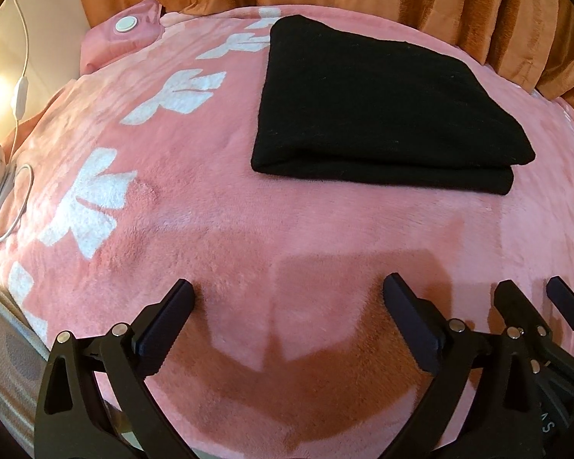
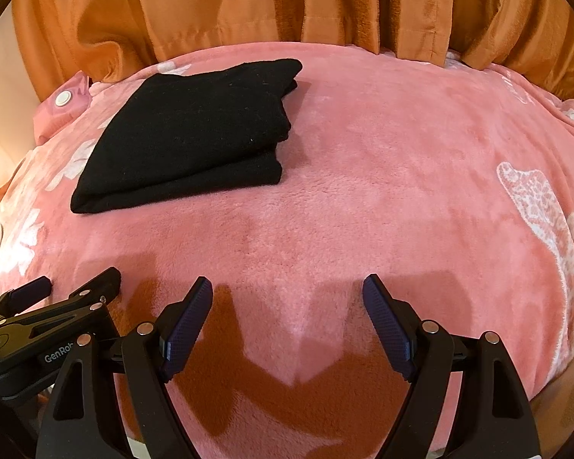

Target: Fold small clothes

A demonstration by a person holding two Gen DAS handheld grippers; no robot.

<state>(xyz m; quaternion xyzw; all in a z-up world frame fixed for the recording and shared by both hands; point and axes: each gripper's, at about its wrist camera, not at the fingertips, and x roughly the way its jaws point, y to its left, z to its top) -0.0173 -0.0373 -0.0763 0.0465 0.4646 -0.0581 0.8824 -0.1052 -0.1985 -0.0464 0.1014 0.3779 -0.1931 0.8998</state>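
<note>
A black garment (image 1: 382, 111) lies folded into a flat rectangle on the pink fleece blanket (image 1: 210, 199). It also shows in the right wrist view (image 2: 195, 134), at the upper left. My left gripper (image 1: 289, 290) is open and empty, well short of the garment's near edge. My right gripper (image 2: 287, 288) is open and empty, to the right of and nearer than the garment. The right gripper also shows at the right edge of the left wrist view (image 1: 532, 290). The left gripper shows at the left edge of the right wrist view (image 2: 76, 281).
Orange curtains (image 2: 287, 4) hang behind the bed. A pink pouch with a white button (image 1: 128, 25) lies at the blanket's far left. A white cable with a switch (image 1: 19, 95) and a coiled loop (image 1: 11, 202) lie at the left edge.
</note>
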